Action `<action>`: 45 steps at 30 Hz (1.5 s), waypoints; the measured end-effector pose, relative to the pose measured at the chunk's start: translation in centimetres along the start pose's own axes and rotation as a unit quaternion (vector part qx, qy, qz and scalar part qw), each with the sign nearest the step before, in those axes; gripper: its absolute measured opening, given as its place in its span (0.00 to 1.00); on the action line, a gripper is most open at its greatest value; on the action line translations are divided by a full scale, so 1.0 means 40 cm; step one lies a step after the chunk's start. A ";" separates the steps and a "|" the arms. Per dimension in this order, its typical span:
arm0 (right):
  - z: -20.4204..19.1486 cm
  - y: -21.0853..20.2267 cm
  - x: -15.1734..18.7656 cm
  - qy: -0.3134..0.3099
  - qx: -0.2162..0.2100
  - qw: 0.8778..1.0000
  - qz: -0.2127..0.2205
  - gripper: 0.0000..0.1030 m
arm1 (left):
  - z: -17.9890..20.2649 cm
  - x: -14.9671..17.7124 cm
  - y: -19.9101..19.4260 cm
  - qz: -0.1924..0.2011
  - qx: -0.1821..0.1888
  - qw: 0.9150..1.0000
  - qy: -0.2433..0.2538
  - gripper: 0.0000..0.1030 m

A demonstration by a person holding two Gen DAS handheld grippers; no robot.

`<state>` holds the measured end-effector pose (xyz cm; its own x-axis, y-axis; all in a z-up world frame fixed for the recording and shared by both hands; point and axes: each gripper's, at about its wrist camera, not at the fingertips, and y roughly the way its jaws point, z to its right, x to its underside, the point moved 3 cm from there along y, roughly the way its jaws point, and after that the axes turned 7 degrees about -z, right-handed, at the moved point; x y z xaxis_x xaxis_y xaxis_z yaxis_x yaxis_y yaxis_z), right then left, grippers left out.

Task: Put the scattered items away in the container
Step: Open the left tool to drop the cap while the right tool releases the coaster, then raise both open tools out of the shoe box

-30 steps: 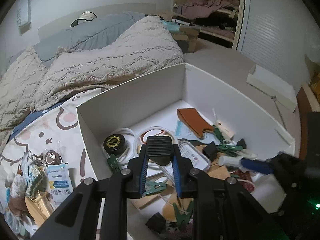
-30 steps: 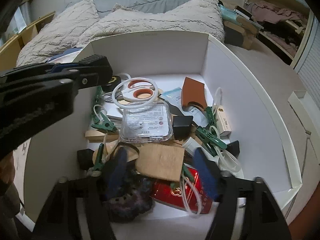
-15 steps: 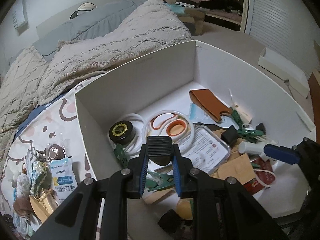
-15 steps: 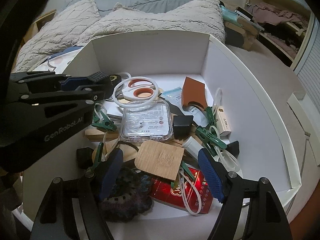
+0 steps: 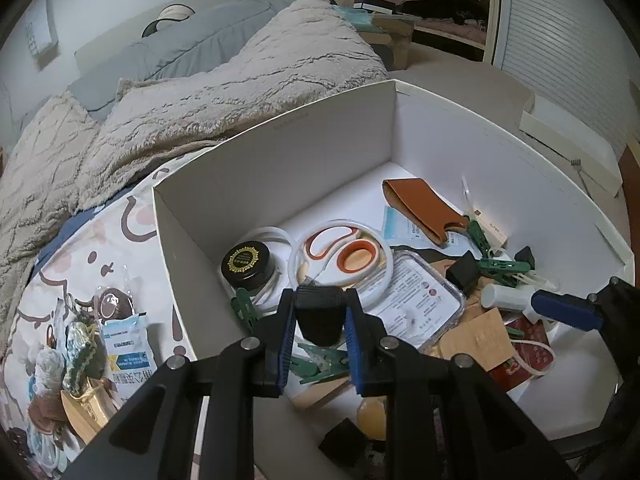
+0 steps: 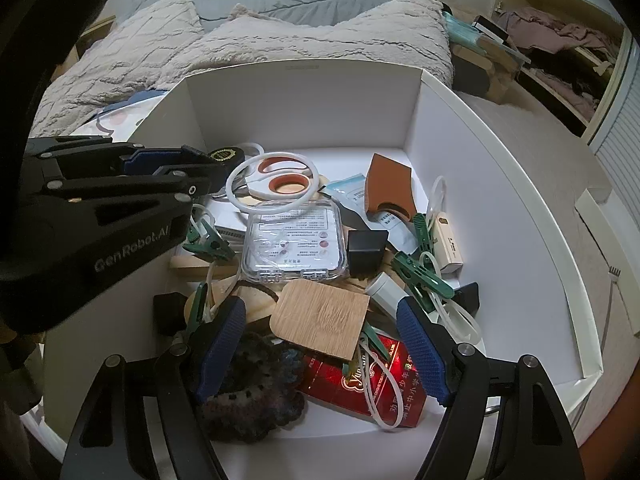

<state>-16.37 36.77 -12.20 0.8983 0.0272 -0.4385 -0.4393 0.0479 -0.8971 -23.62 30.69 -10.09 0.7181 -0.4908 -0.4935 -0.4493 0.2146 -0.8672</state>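
Left tool (image 5: 320, 334): jaws opening around small black wedge-shaped block (image 5: 320, 312), previously clamped tight.
Right tool (image 6: 320, 354): spread wide, empty, unmoved over white cardboard box (image 6: 460, 128).

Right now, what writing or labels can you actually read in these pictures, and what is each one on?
"GenRobot.AI": on the side of the left hand-held gripper.
"Yun...": gold script on the red packet; the Chinese characters beside it are too distorted to read with confidence.
Clear plastic case: printed lines, too small.
Black jar: gold emblem, unreadable.
Blue and white sachet: print too blurred.
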 end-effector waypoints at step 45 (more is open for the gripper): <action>0.040 -0.032 -0.021 0.037 0.048 0.997 0.037 0.84 | -0.017 0.035 -0.112 0.072 -0.005 0.997 -0.023 0.99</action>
<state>-16.57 38.27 -10.58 0.8593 -0.0394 -0.5100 -0.5001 0.1448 -0.8538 -20.96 28.46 -6.83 0.6700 -0.4159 -0.6149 -0.5539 0.2715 -0.7871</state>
